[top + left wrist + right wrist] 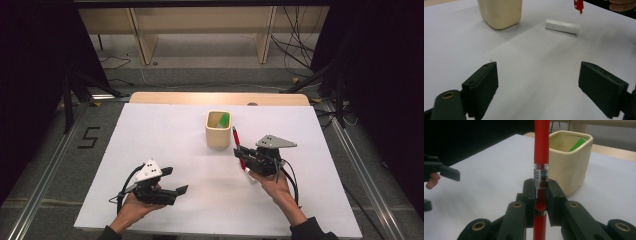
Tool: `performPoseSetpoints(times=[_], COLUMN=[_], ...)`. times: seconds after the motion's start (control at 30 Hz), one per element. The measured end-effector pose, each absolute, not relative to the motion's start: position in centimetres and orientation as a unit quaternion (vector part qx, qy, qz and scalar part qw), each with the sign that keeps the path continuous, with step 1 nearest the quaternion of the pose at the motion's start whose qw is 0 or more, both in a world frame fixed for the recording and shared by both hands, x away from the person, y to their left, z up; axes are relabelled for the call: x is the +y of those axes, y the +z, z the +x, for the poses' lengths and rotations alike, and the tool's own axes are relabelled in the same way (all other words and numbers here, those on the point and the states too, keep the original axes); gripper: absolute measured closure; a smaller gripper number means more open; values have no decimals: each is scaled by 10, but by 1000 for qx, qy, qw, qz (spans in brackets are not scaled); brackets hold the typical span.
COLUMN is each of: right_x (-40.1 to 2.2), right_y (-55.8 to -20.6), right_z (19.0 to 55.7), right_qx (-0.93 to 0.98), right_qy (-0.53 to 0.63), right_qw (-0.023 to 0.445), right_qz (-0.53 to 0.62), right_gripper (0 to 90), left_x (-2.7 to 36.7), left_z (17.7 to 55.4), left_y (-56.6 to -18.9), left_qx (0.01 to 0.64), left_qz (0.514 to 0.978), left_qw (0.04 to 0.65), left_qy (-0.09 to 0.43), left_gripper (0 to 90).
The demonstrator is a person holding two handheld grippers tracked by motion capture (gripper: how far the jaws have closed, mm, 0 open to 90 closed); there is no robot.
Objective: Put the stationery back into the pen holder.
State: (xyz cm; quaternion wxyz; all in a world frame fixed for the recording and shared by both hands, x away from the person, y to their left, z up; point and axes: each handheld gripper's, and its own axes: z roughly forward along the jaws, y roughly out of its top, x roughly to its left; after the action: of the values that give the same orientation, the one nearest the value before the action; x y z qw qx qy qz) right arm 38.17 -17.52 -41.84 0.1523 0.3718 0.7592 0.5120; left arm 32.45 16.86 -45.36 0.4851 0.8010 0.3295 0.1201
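Red pen clamped in the right gripper, left gripper empty

High view: the right gripper [243,154] grips the red pen [237,143] beside the cream cup [218,135]. Left gripper view: jaws wide apart over bare white table [534,75], a white cap [562,26] lying ahead. Right gripper view: jaws closed on the pen, which stands upright before the cup.

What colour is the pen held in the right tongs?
Red: the pen shows best in the right gripper view.
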Motion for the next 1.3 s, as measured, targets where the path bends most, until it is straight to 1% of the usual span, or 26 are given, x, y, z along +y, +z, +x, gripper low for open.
performPoseSetpoints(times=[0.17,0.4,0.53,0.87,1.07,1.3], right_x=[-171,-166,-160,-150,-140,-129], right_y=[-413,-399,-389,-374,-365,-362], right_z=[390,406,415,439,454,469], right_qx=[748,735,731,719,717,714], right_qy=[526,540,541,548,547,541], right_qw=[135,129,138,137,145,152], right_qz=[382,390,391,405,408,417], right_gripper=[794,794,793,793,793,793], left_x=[168,172,173,180,182,183], left_z=[323,324,323,322,321,321], left_y=[-455,-456,-456,-456,-456,-456], left_qx=[327,336,336,344,343,345], left_qz=[801,796,796,784,781,778], left_qw=[488,487,486,496,500,502], left_qy=[120,128,132,144,148,153], left_gripper=[155,155,156,154,154,154])
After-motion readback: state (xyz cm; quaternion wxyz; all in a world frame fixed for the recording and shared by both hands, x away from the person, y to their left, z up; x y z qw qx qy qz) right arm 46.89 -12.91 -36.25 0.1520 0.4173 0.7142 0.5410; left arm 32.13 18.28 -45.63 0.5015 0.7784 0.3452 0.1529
